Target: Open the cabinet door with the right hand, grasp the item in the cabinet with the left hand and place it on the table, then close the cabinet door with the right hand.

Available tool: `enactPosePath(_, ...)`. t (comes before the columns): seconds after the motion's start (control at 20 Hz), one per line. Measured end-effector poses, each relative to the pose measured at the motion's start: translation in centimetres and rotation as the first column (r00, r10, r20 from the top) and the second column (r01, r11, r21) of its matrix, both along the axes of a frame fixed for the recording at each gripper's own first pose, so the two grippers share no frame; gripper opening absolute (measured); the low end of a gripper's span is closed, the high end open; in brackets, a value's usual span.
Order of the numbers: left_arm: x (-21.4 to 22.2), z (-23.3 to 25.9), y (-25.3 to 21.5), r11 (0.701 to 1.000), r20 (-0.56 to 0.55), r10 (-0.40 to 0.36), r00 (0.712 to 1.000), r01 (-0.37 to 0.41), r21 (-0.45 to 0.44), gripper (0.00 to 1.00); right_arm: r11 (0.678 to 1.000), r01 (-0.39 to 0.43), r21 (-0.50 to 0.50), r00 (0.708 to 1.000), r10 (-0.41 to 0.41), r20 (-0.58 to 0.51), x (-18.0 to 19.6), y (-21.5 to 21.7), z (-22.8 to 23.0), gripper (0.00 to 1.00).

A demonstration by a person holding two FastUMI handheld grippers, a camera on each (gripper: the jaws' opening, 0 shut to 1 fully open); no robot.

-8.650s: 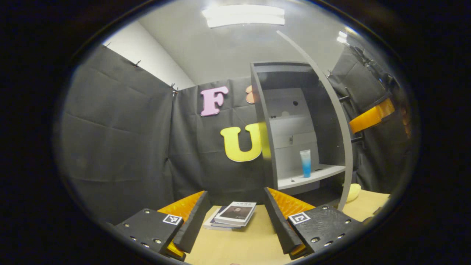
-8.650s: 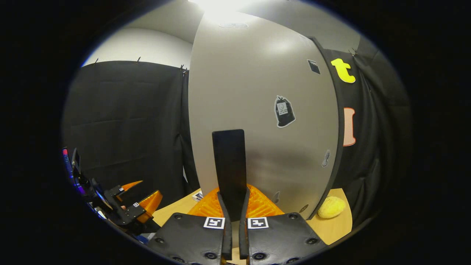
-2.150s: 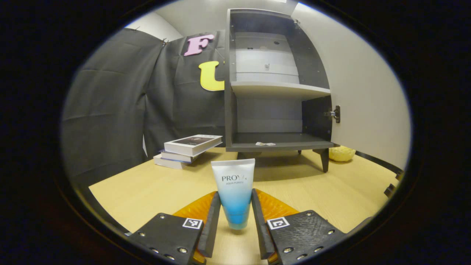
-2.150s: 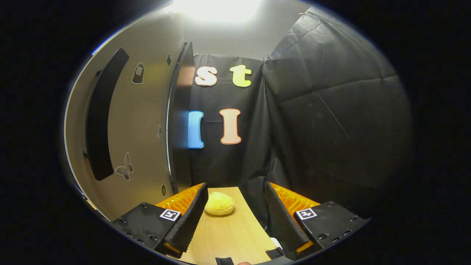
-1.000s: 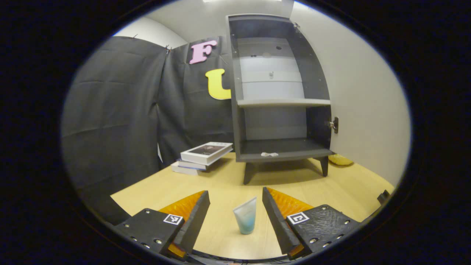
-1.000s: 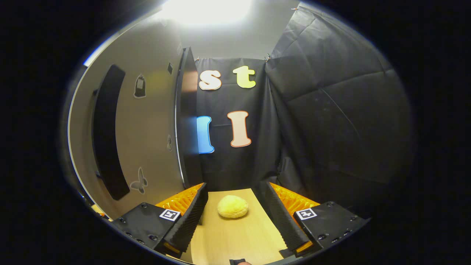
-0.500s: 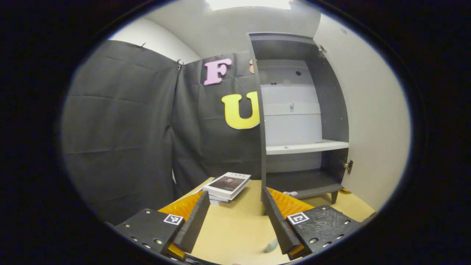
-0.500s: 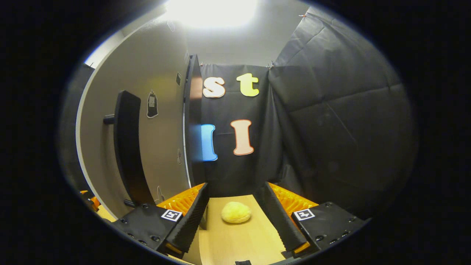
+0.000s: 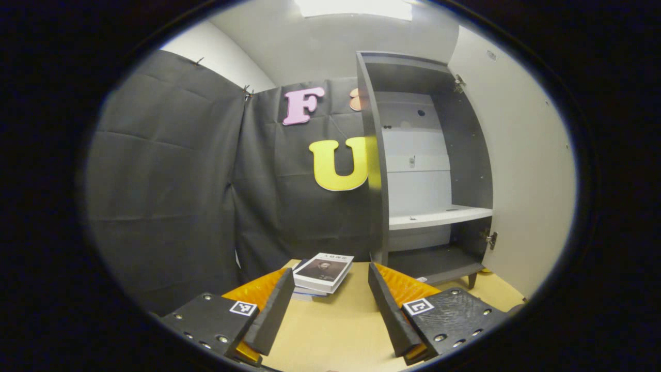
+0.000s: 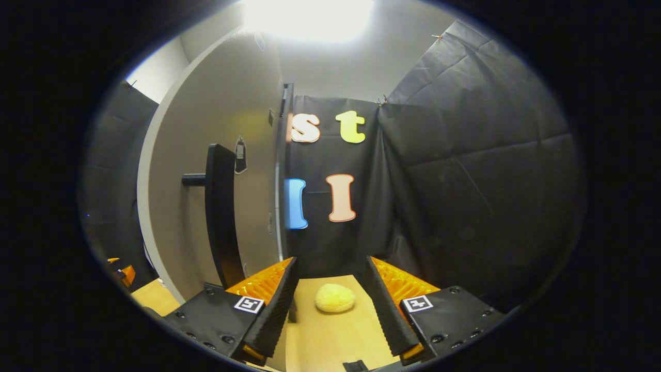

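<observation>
Cabinet door (image 9: 521,170): swung wide open; in the left gripper view its pale inner face takes up the right side of the frame, and in the right gripper view its outer face stands at left.
Cabinet (image 9: 373,155): dark, tall, standing on short legs on the desk, right of centre in the left gripper view; the inside is open to sight.
Shelf (image 9: 439,216): pale board across the cabinet at mid height, with a lower compartment beneath it.
Desk (image 9: 335,320): light wood, lower centre of both views.
Door handle (image 10: 219,217): long dark vertical bar standing off the door's outer face, left of centre in the right gripper view, just above the right claw's left finger.
Left claw (image 9: 329,273): fingers spread wide apart with nothing between them, held above the desk at the bottom of the left gripper view and pointed toward the books and the cabinet.
Right claw (image 10: 330,262): fingers spread wide, gripping nothing, just beside the door's outer face, clear of the handle.
Books (image 9: 323,271): small untidy stack on the desk, left of the cabinet's foot.
Yellow lump (image 10: 334,298): soft-looking and rounded, lying on the desk, seen between the right claw's fingers but farther off.
Sticker (image 10: 240,155): small and dark, on the door's outer face right of the handle's top.
</observation>
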State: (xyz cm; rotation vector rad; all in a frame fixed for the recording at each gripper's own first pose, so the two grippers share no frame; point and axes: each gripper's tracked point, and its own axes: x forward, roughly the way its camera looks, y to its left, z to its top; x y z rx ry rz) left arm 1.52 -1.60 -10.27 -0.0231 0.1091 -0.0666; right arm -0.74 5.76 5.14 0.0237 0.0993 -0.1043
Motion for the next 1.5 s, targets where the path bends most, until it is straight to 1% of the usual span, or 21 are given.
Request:
enactPosePath(0.2, 0.1, -0.2, 2.0, 1.0, 0.001, -0.012, 1.0, 0.012, -0.004, 0.87, 0.999, -0.049, -0.012, 0.999, 0.049, 0.009, 0.3, 4.2, 0.1, 0.78)
enactPosePath(0.4, -0.5, -0.4, 4.7, 1.0, 0.002, 0.007, 1.0, -0.007, 0.001, 0.87, 0.996, -0.087, -0.003, 0.996, 0.087, 0.01, 0.9, 7.7, -0.1, 0.78)
enactPosePath(0.8, -1.9, -1.1, 9.5, 0.998, -0.008, 0.064, 0.998, -0.064, 0.007, 0.87, 0.992, -0.126, 0.015, 0.992, 0.126, 0.006, 2.3, 12.2, -0.4, 0.78)
enactPosePath(0.85, -2.1, -1.2, 9.9, 0.997, -0.008, 0.071, 0.997, -0.071, 0.009, 0.87, 0.991, -0.129, 0.021, 0.992, 0.129, 0.002, 2.5, 12.7, -0.4, 0.82)
enactPosePath(0.95, -2.3, -1.3, 10.7, 0.997, -0.007, 0.081, 0.997, -0.081, 0.012, 0.87, 0.99, -0.137, 0.034, 0.991, 0.137, 0.002, 2.8, 13.9, -0.5, 0.82)
enactPosePath(1.0, -2.4, -1.4, 11.0, 0.996, -0.008, 0.085, 0.996, -0.085, 0.013, 0.87, 0.989, -0.143, 0.041, 0.99, 0.143, 0.003, 3.3, 14.5, -0.7, 0.78)
enactPosePath(1.15, -2.6, -1.4, 12.1, 0.995, -0.009, 0.099, 0.995, -0.099, 0.02, 0.87, 0.983, -0.17, 0.065, 0.985, 0.171, -0.016, 4.9, 16.9, -1.3, 0.78)
enactPosePath(1.2, -2.7, -1.5, 12.4, 0.994, -0.008, 0.104, 0.995, -0.104, 0.019, 0.87, 0.981, -0.18, 0.072, 0.983, 0.182, -0.026, 5.3, 17.8, -1.5, 0.79)
enactPosePath(1.25, -2.6, -1.5, 12.7, 0.994, -0.008, 0.11, 0.994, -0.11, 0.019, 0.87, 0.978, -0.194, 0.073, 0.98, 0.197, -0.034, 5.6, 18.4, -1.7, 0.83)
enactPosePath(1.35, -2.8, -1.5, 13.5, 0.993, -0.008, 0.121, 0.993, -0.12, 0.021, 0.87, 0.976, -0.209, 0.064, 0.976, 0.212, -0.04, 6.4, 19.6, -2.0, 0.82)
enactPosePath(1.4, -2.9, -1.5, 13.8, 0.992, -0.01, 0.124, 0.992, -0.124, 0.024, 0.87, 0.974, -0.218, 0.065, 0.975, 0.221, -0.035, 6.4, 20.2, -1.8, 0.87)
enactPosePath(1.45, -3.0, -1.6, 14.0, 0.992, -0.011, 0.127, 0.992, -0.127, 0.026, 0.87, 0.971, -0.227, 0.07, 0.973, 0.229, -0.031, 6.5, 20.7, -1.8, 0.83)
enactPosePath(1.5, -3.3, -1.4, 14.2, 0.992, -0.013, 0.126, 0.992, -0.126, 0.026, 0.87, 0.97, -0.232, 0.074, 0.972, 0.235, -0.027, 6.4, 21.2, -1.9, 0.83)
